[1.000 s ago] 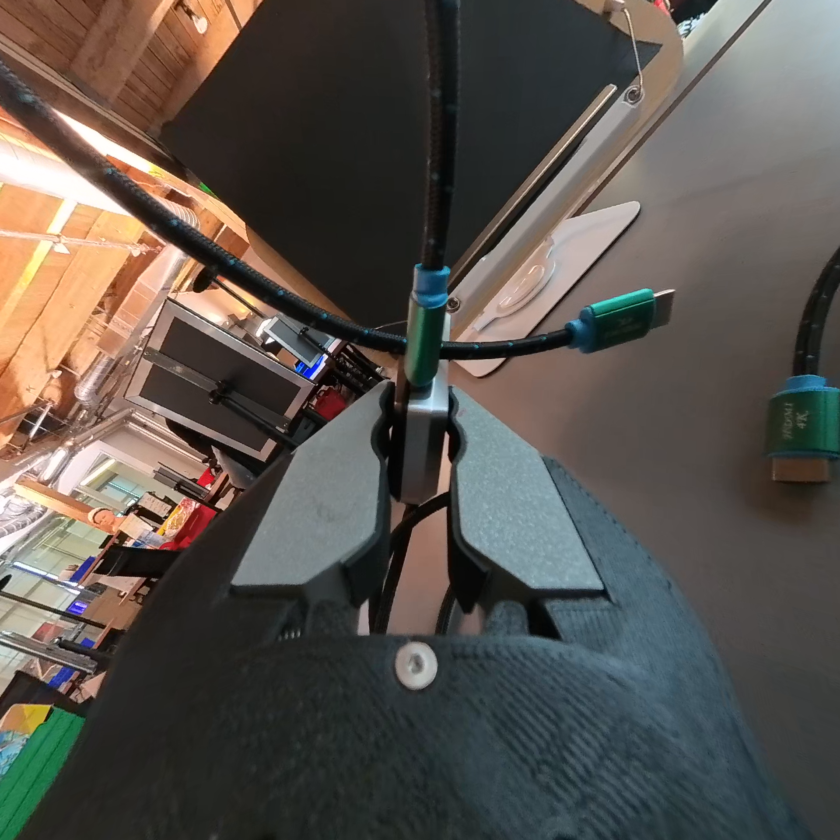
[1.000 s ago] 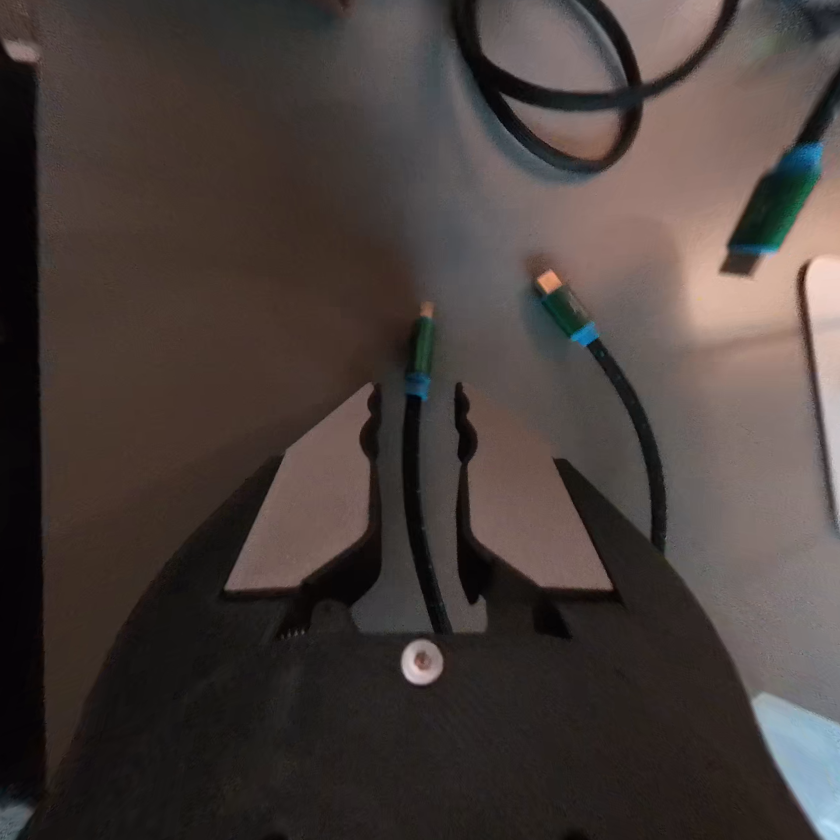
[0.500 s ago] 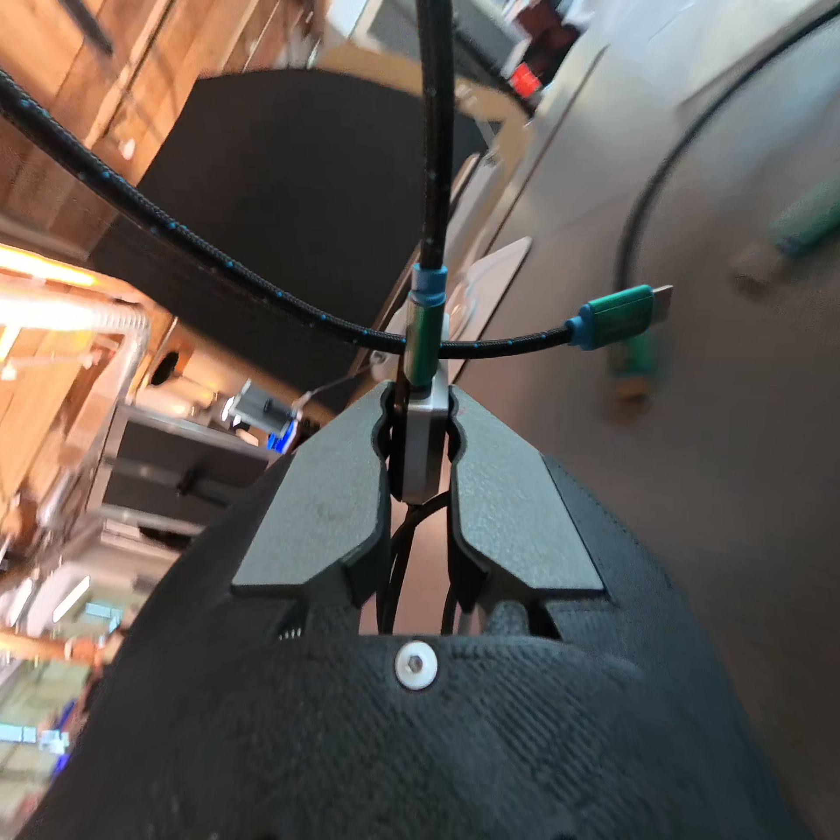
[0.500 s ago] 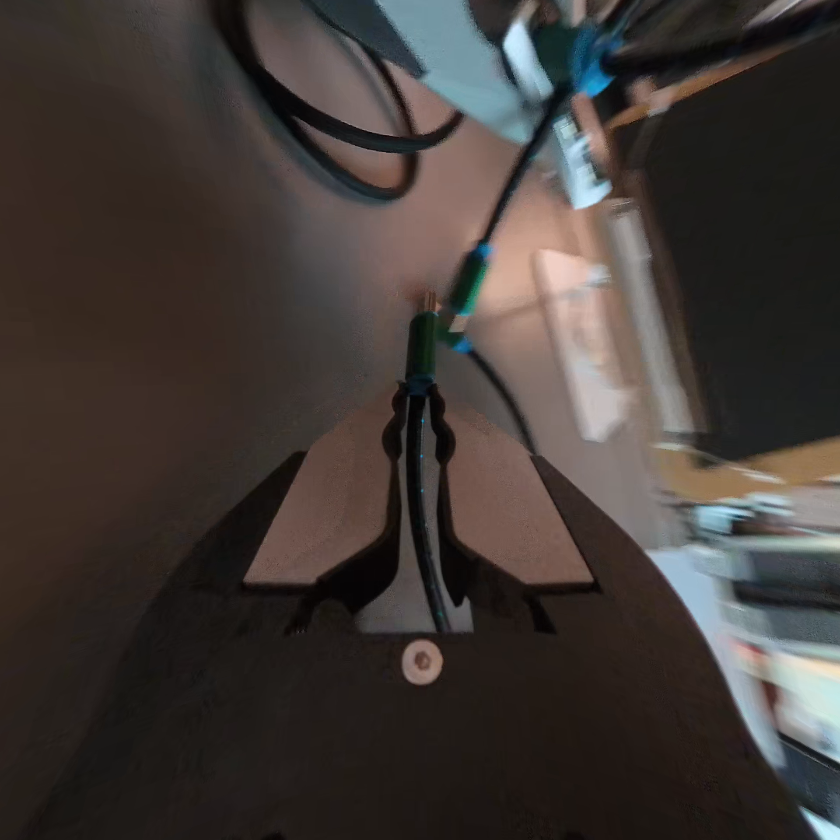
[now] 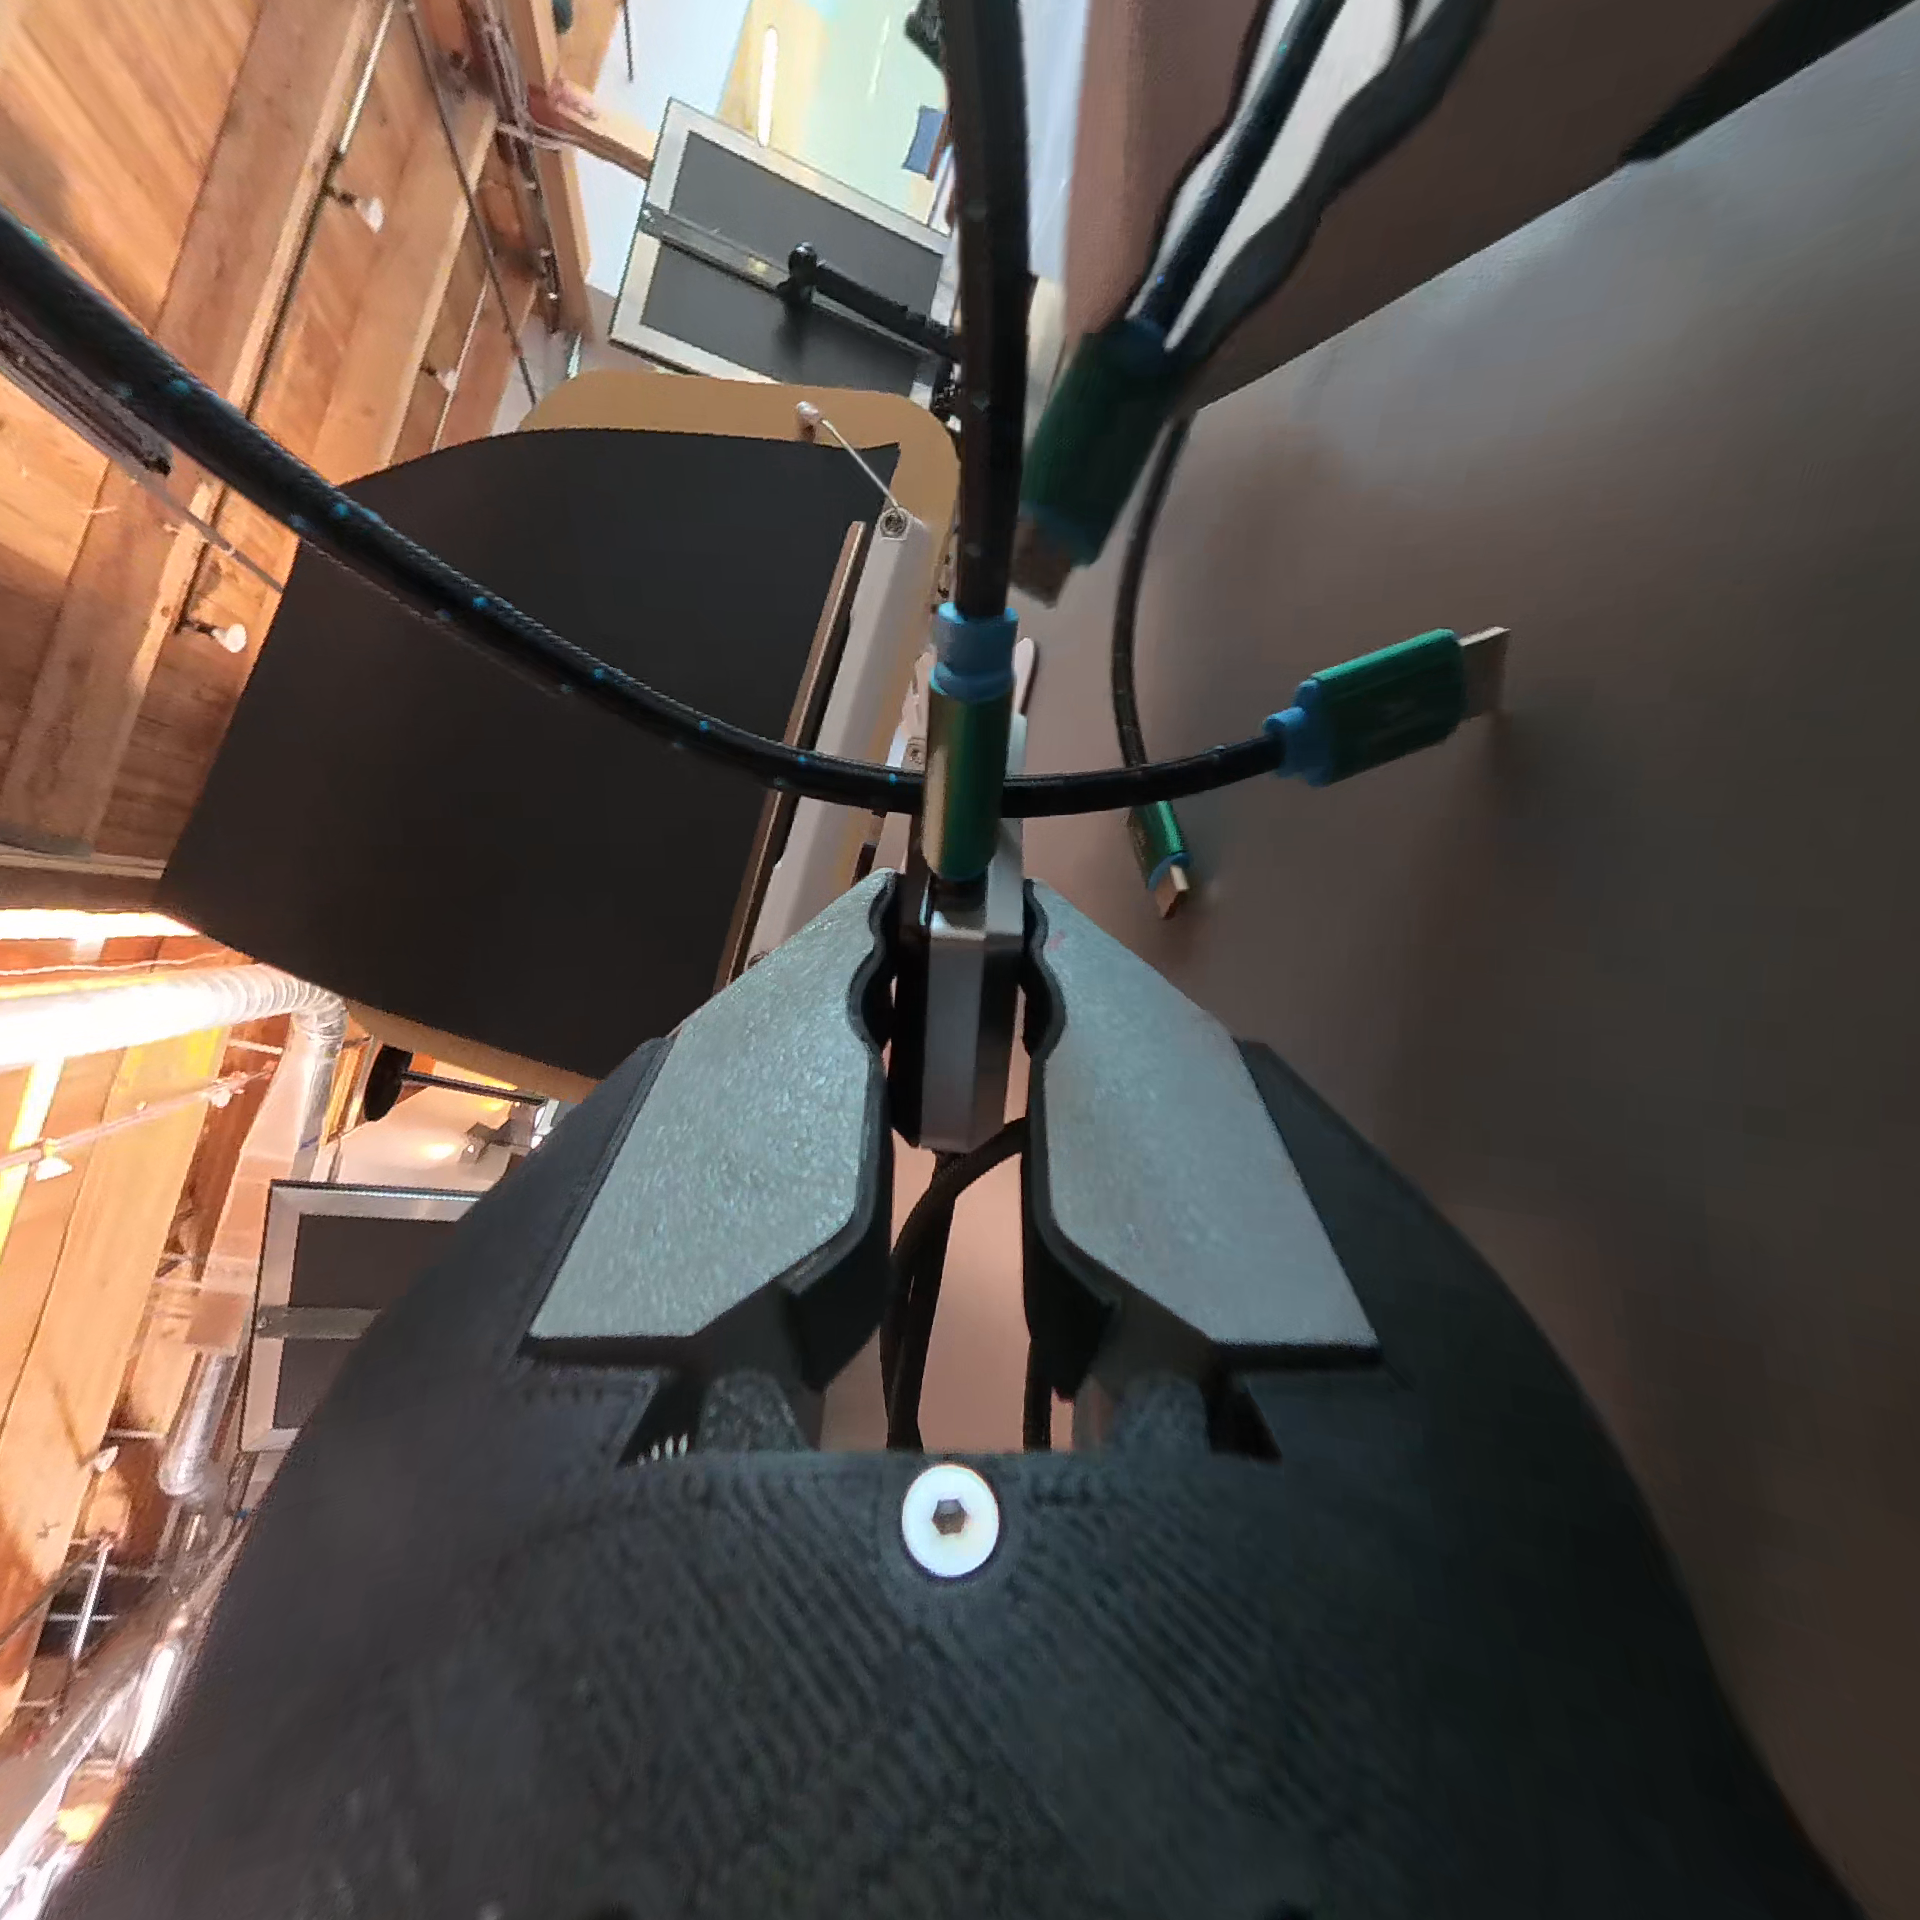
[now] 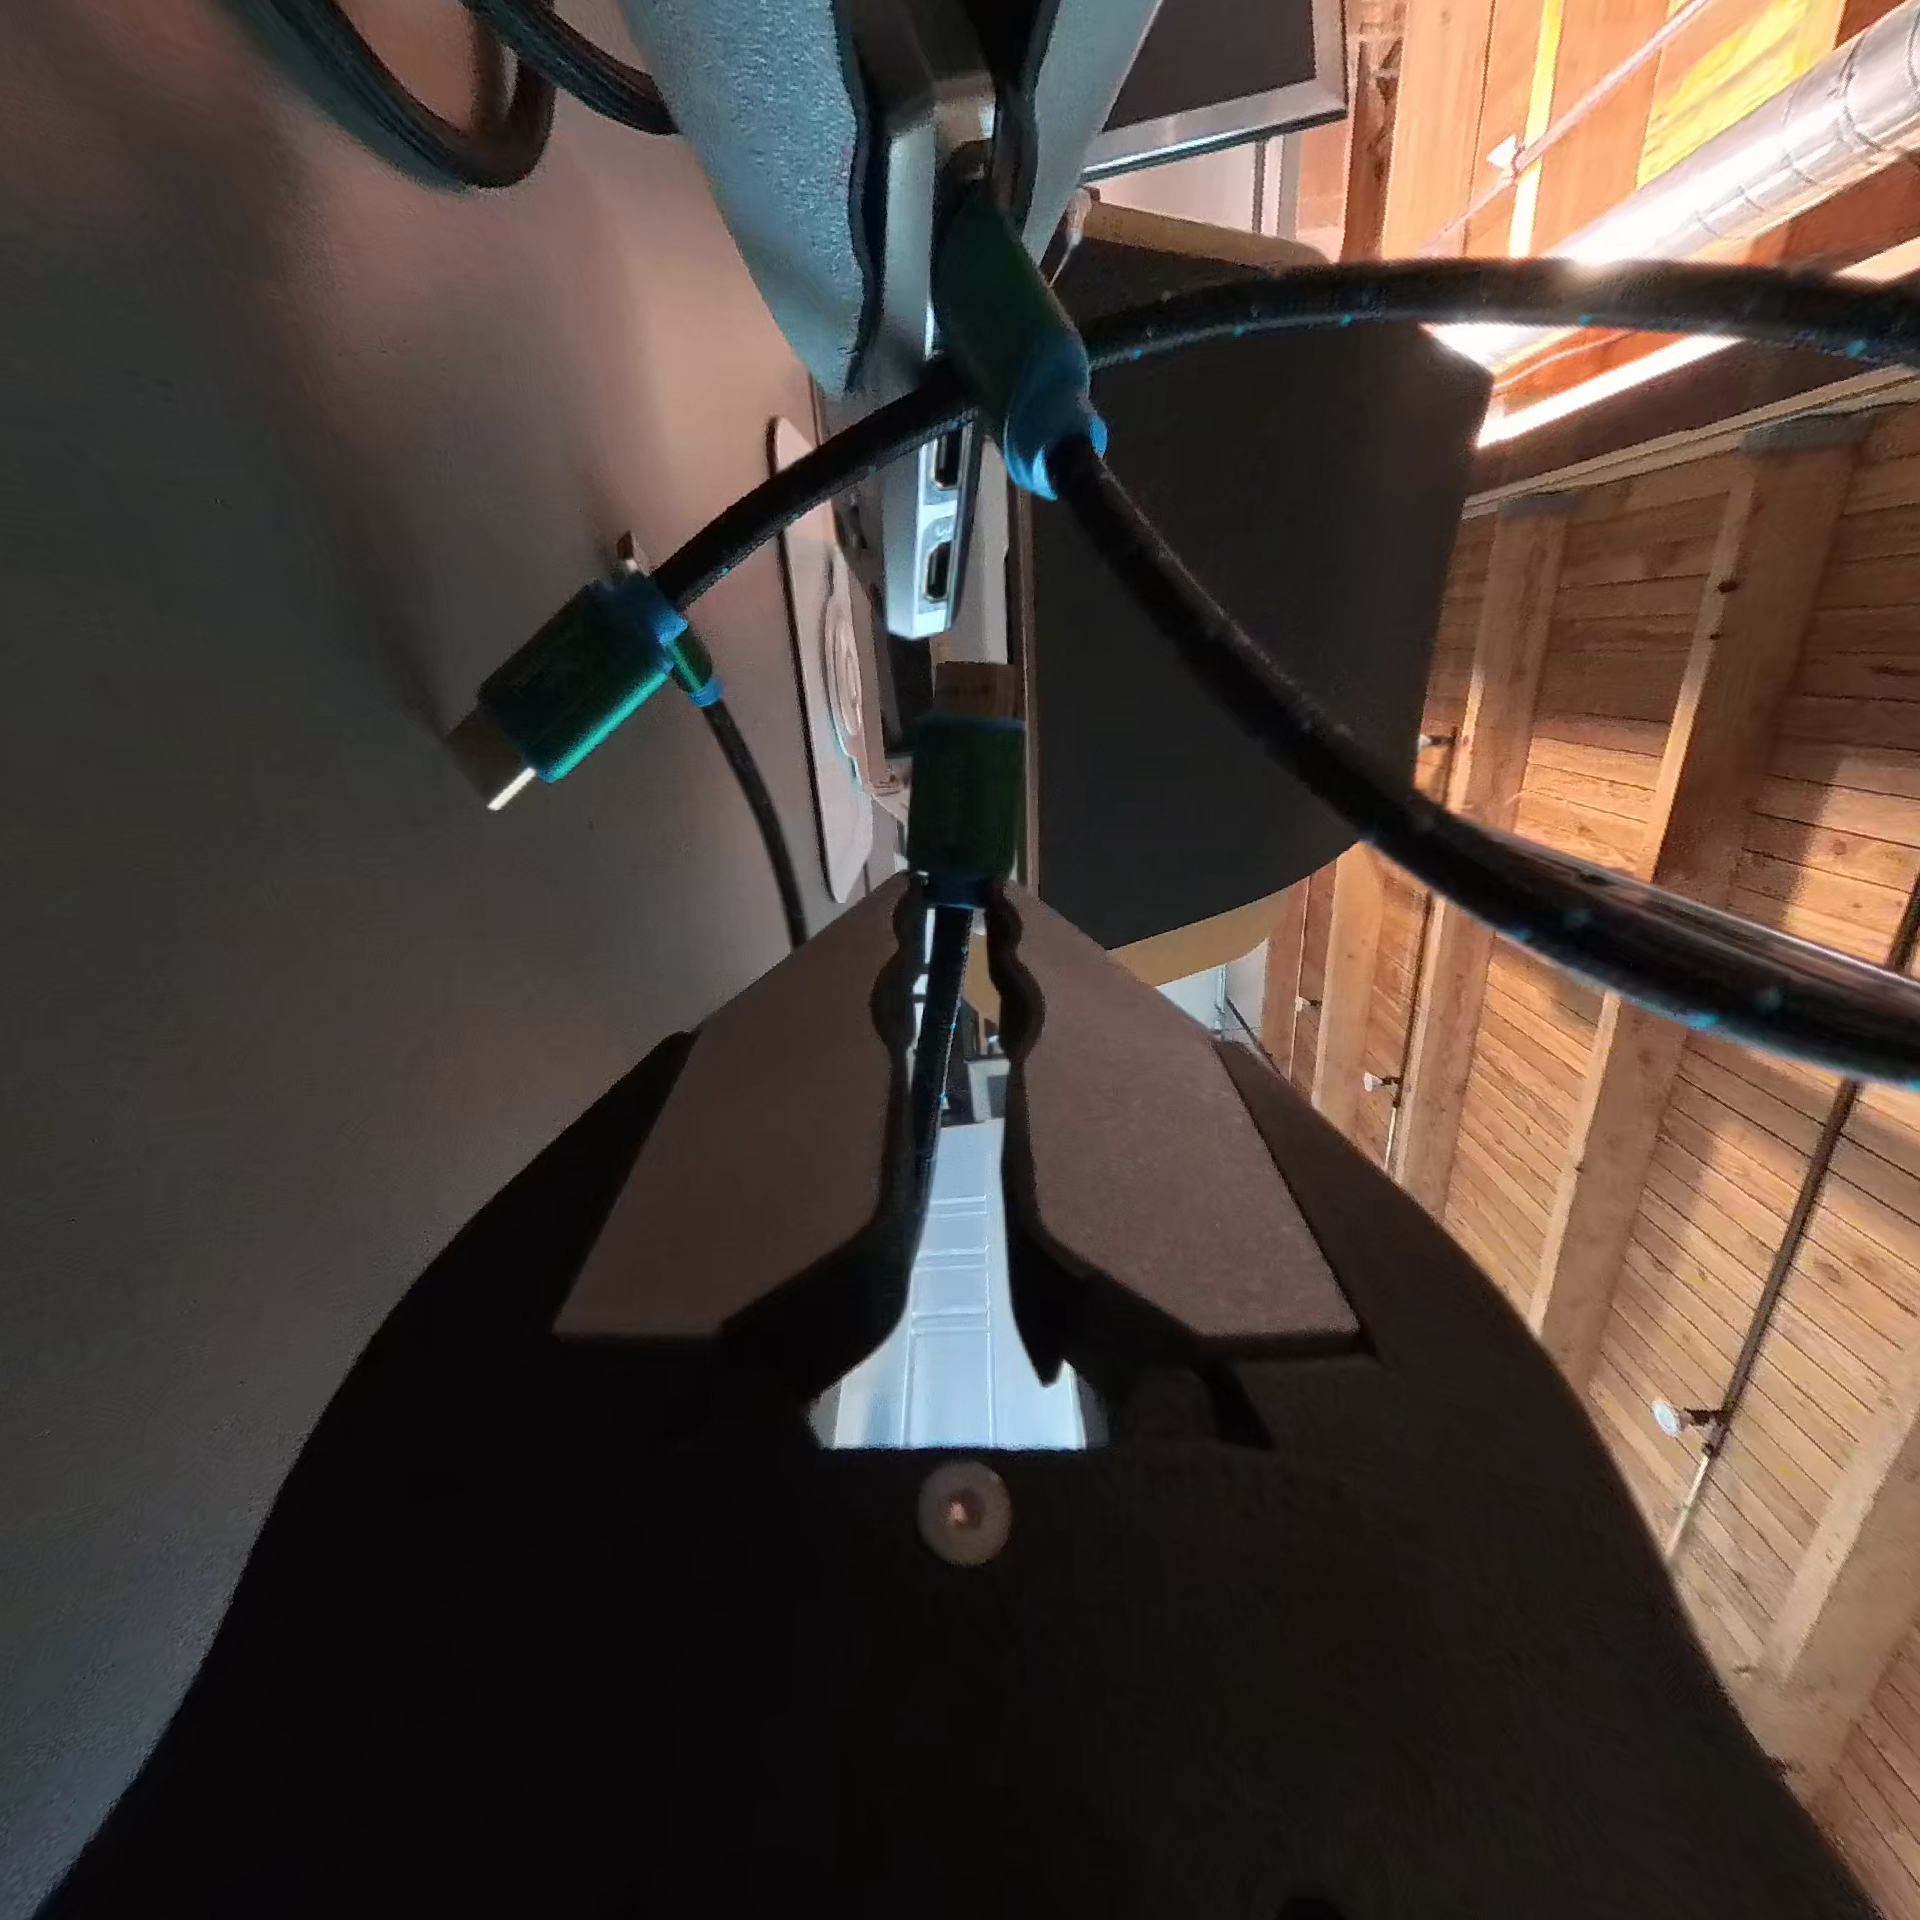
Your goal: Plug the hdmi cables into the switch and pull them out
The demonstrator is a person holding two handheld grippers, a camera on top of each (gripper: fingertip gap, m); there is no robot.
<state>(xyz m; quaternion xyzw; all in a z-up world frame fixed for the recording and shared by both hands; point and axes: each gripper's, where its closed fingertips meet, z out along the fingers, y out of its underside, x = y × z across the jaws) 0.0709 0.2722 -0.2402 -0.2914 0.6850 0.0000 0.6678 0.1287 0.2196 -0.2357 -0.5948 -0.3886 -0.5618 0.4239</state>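
My left gripper [image 5: 958,940] clamps the switch [image 5: 961,1023], its ports hidden from this side; my right gripper [image 6: 951,914] pinches a cable [image 6: 935,1039], plug [image 6: 961,795] just short of the open ports [image 6: 940,566], loose cables crowding round

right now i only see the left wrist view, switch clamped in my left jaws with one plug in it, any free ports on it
observer: Yes. The right wrist view shows two empty ports along the edge of the switch, past the plugged-in connector.
operator: where's my next plug
observer: The right gripper is shut on a braided cable, just behind a green plug.
operator: is it lined up
observer: Its gold tip points at the near end of the switch, with a gap between them. It is not inserted yet.
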